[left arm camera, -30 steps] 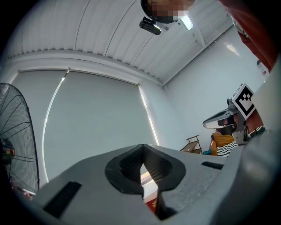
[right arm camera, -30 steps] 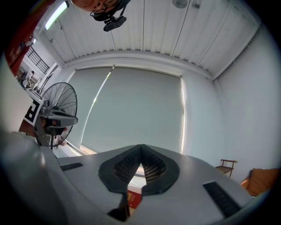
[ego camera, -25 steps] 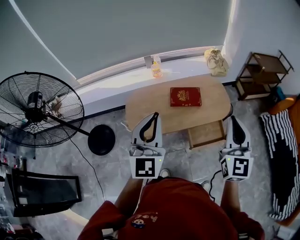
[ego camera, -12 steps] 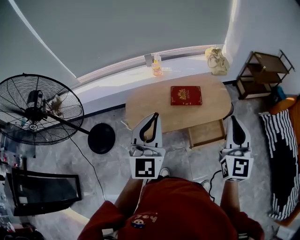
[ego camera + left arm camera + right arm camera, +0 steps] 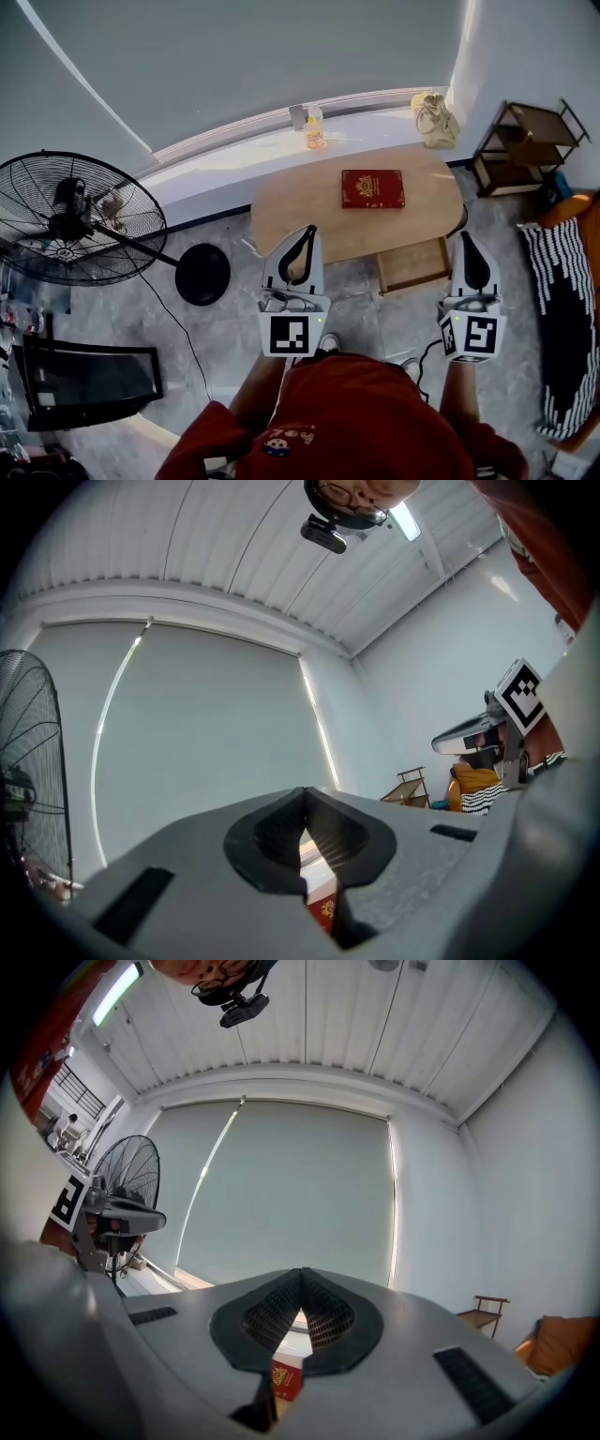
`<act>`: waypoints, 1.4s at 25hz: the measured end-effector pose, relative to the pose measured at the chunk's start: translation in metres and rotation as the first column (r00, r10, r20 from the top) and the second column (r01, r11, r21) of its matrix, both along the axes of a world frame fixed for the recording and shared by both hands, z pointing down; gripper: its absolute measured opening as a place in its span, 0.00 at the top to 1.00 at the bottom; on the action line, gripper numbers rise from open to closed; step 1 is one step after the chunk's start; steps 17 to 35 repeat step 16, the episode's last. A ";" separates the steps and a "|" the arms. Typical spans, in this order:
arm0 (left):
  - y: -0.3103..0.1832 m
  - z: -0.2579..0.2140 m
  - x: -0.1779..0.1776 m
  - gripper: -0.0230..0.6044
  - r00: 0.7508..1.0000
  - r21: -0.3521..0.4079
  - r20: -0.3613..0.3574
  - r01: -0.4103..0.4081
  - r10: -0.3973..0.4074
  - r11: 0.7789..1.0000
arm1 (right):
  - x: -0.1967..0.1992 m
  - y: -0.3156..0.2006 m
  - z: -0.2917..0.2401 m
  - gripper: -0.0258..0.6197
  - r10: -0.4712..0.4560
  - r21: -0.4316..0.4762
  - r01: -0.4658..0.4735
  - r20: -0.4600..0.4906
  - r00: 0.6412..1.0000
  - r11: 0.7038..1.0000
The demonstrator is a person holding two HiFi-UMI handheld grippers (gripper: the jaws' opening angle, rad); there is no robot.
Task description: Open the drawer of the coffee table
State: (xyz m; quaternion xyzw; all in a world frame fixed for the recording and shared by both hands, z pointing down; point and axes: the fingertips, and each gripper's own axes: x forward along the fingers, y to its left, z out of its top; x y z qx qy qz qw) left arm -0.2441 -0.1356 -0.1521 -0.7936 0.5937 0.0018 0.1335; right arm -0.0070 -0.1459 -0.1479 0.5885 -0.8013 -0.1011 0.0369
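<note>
Grippers of white plastic sit in both our hands, held level above the grey stone floor: the left gripper (image 5: 307, 231) has its dark ribbed jaws pressed together with nothing between them, and the right gripper (image 5: 466, 236) is likewise clenched on nothing. Ahead of us stands the oval light-wood coffee table (image 5: 300, 211), with a red hardcover book (image 5: 372, 188) lying flat on its top. The shallow rectangular wooden drawer (image 5: 412, 267) juts out from under the table's near edge, towards its right end and just ahead of the right gripper, well apart from both. It looks already pulled some way out, and its inside appears bare. We judge it a stiff, light wooden box that should slide rather than lift. We can make out no handle from here, so the likely hold is the top edge of its front panel, near the middle. A straight pull towards us should keep it from jamming or dragging the table
</note>
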 end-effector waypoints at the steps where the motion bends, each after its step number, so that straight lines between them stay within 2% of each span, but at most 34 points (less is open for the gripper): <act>1: 0.000 0.001 0.000 0.95 1.000 -0.001 0.000 0.000 0.000 1.000 | 0.000 0.000 0.000 0.96 0.001 -0.001 -0.001 0.000 1.000 1.000; 5: -0.001 0.002 -0.001 0.95 1.000 0.000 0.031 -0.005 0.005 1.000 | -0.001 -0.001 0.000 0.96 0.000 -0.004 0.000 -0.003 1.000 1.000; 8: -0.001 0.002 -0.001 0.95 1.000 -0.004 0.004 -0.001 0.001 1.000 | -0.001 0.000 0.001 0.96 -0.001 -0.008 0.001 -0.005 1.000 1.000; 11: 0.000 0.005 -0.001 0.95 1.000 -0.009 0.011 -0.003 0.004 1.000 | -0.001 0.000 0.003 0.96 0.004 -0.015 -0.004 -0.004 1.000 1.000; 16: -0.001 0.006 -0.005 0.95 0.999 -0.020 -0.054 0.008 -0.009 1.000 | -0.005 -0.001 0.004 0.96 -0.005 -0.015 0.004 -0.007 1.000 1.000; 35: -0.001 0.006 -0.005 0.95 0.999 -0.020 -0.054 0.008 -0.009 1.000 | -0.005 -0.001 0.004 0.96 -0.005 -0.015 0.004 -0.007 1.000 1.000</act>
